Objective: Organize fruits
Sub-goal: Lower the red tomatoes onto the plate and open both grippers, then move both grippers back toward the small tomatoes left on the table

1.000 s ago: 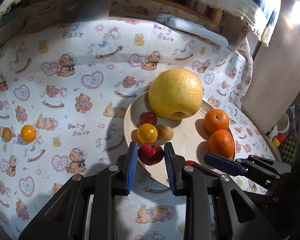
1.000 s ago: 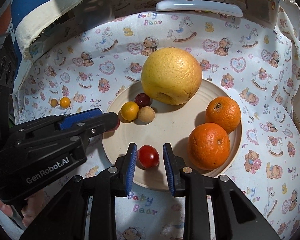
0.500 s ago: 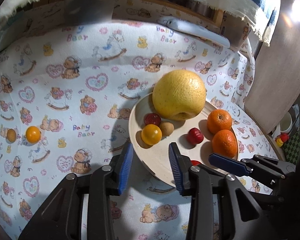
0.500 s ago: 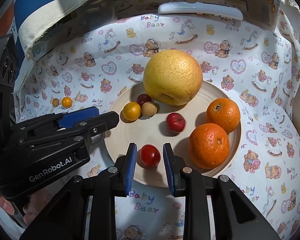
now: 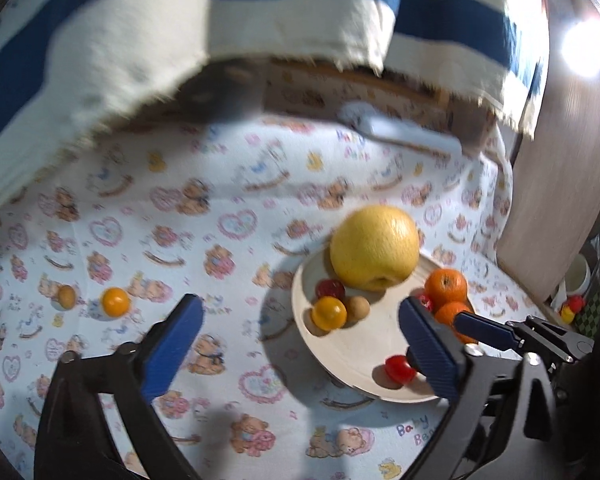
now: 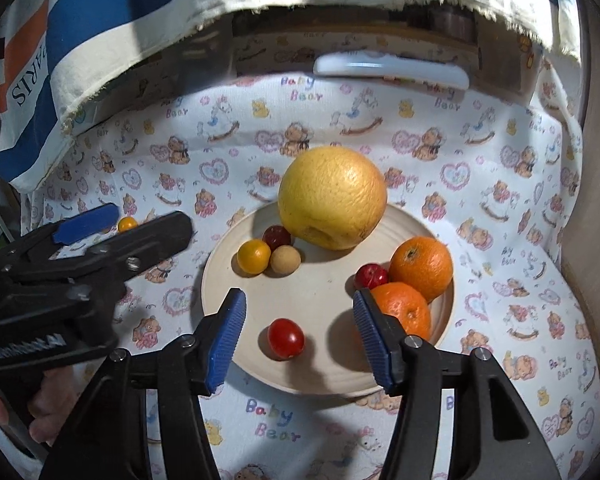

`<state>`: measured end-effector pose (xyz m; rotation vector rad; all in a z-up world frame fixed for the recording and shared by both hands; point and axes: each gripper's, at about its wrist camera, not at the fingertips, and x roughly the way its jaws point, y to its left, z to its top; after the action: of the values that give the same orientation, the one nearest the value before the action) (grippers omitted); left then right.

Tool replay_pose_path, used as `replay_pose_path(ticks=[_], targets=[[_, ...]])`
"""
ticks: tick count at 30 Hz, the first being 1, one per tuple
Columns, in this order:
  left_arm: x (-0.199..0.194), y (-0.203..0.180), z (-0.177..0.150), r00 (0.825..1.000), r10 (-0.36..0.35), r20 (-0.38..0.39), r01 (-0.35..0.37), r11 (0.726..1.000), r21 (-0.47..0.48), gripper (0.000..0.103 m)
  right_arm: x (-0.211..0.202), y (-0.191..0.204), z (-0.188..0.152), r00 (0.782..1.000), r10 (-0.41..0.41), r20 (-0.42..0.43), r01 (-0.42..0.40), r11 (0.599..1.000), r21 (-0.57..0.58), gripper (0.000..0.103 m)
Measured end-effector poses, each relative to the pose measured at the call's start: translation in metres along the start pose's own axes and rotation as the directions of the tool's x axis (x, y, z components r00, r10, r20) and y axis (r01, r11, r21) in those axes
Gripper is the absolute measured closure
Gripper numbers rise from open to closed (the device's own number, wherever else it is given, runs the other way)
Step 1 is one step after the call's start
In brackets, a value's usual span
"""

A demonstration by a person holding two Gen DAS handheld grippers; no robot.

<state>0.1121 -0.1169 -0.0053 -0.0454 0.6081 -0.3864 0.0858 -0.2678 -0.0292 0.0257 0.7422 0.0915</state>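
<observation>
A cream plate (image 6: pixel 324 292) on the bear-print cloth holds a big yellow citrus (image 6: pixel 332 196), two oranges (image 6: pixel 420 268), a small dark-red fruit (image 6: pixel 370 275) beside them, and a yellow, a dark-red and a tan small fruit (image 6: pixel 285 259) at its left. A red cherry tomato (image 6: pixel 286 338) lies on the plate's near part. My right gripper (image 6: pixel 300 300) straddles it, jaws opening, pads clear of it. My left gripper (image 5: pixel 298 306) hovers left of the plate (image 5: pixel 356 344), jaws opening wide and empty. A small orange fruit (image 5: pixel 116 302) and a tan one (image 5: pixel 66 296) lie on the cloth far left.
A striped blue and white fabric (image 6: pixel 140 20) hangs over the back of the table. A long white object (image 6: pixel 392 70) lies along the back edge. A wooden panel (image 5: pixel 560 180) stands at the right. A person's hand (image 6: pixel 40 412) holds the left gripper.
The left gripper let go of the dark-red fruit, which rolled over to the oranges, then opened wide and drew back and up. The right gripper opened off the cherry tomato.
</observation>
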Motion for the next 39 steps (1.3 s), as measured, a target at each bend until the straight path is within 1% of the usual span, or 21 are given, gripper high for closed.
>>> replay_pose_path(ticks=[1,4,6,9,12,15,17,18,20,22,23,25,27,29,30,33,34,36,38,39], targets=[[-0.005,0.003,0.0,1.0,0.01,0.021,-0.01,1.0,-0.001,0.003,-0.002,0.0,0.001,1.0,-0.001,0.015,0.001,1.0,-0.002,0.033],[-0.018,0.012,0.001,0.997,0.034,0.064,-0.034,0.999,-0.001,0.001,-0.01,0.001,0.002,0.998,-0.006,0.068,0.006,1.0,0.0,0.023],[-0.027,0.019,0.0,0.995,0.053,0.09,-0.054,0.999,0.007,0.001,-0.014,0.002,0.002,0.996,-0.002,0.094,0.002,1.0,-0.005,0.018],[-0.043,0.031,-0.004,0.988,0.06,0.145,-0.064,0.998,0.021,0.001,-0.018,0.003,0.002,0.992,0.006,0.122,-0.006,1.0,-0.001,0.018],[-0.058,0.039,-0.012,0.967,0.121,0.225,-0.134,0.99,0.041,0.001,-0.021,0.005,0.001,0.989,0.008,0.145,-0.009,1.0,0.003,0.018],[-0.065,0.047,-0.015,0.966,0.084,0.244,-0.109,0.99,0.09,0.001,-0.024,0.007,-0.002,0.981,-0.022,0.194,0.021,1.0,0.009,0.018],[-0.071,0.051,-0.018,0.96,0.089,0.267,-0.117,0.989,0.094,0.001,-0.024,0.007,-0.002,0.976,-0.039,0.214,0.037,0.999,0.014,0.018],[-0.073,0.054,-0.018,0.956,0.102,0.275,-0.13,0.988,0.086,0.001,-0.023,0.007,-0.002,0.975,-0.044,0.217,0.043,0.999,0.009,0.018],[-0.077,0.06,-0.018,0.95,0.128,0.284,-0.152,0.986,0.064,0.001,-0.023,0.006,-0.002,0.972,-0.017,0.235,0.02,1.0,-0.01,0.018],[-0.083,0.069,-0.016,0.947,0.125,0.295,-0.142,0.989,0.038,0.001,-0.025,0.005,-0.002,0.965,0.026,0.262,-0.021,1.0,-0.024,0.018],[-0.085,0.074,-0.015,0.945,0.13,0.299,-0.143,0.989,0.021,0.001,-0.026,0.006,-0.001,0.963,0.033,0.267,-0.027,0.999,-0.023,0.018],[-0.092,0.082,-0.012,0.928,0.2,0.313,-0.205,0.979,-0.016,0.001,-0.026,0.007,0.001,0.962,0.021,0.272,-0.018,1.0,-0.016,0.018],[-0.098,0.092,-0.009,0.919,0.244,0.309,-0.242,0.969,-0.047,0.001,-0.028,0.012,0.003,0.959,0.012,0.285,-0.005,1.0,-0.024,0.018],[-0.107,0.104,-0.007,0.916,0.252,0.313,-0.239,0.968,-0.078,0.001,-0.028,0.018,0.005,0.959,0.021,0.282,-0.01,0.999,-0.04,0.018],[-0.112,0.108,-0.006,0.91,0.261,0.321,-0.247,0.965,-0.083,0.001,-0.028,0.021,0.006,0.963,0.033,0.267,-0.021,0.999,-0.048,0.018],[-0.121,0.117,-0.003,0.894,0.306,0.327,-0.306,0.951,-0.052,0.001,-0.02,0.035,0.014,0.981,0.117,0.157,-0.106,0.992,-0.073,0.018],[-0.123,0.121,-0.003,0.894,0.305,0.327,-0.305,0.951,-0.054,0.001,-0.018,0.041,0.017,0.982,0.135,0.135,-0.126,0.99,-0.07,0.018],[-0.124,0.13,-0.003,0.897,0.299,0.325,-0.291,0.954,-0.074,0.001,-0.015,0.055,0.021,0.98,0.155,0.128,-0.148,0.987,-0.06,0.018],[-0.12,0.139,-0.003,0.9,0.317,0.298,-0.305,0.948,-0.088,0.001,-0.012,0.072,0.027,0.98,0.159,0.122,-0.151,0.986,-0.07,0.018],[-0.117,0.143,-0.003,0.905,0.316,0.283,-0.303,0.949,-0.09,0.001,-0.01,0.08,0.03,0.98,0.159,0.119,-0.151,0.986,-0.075,0.018]])
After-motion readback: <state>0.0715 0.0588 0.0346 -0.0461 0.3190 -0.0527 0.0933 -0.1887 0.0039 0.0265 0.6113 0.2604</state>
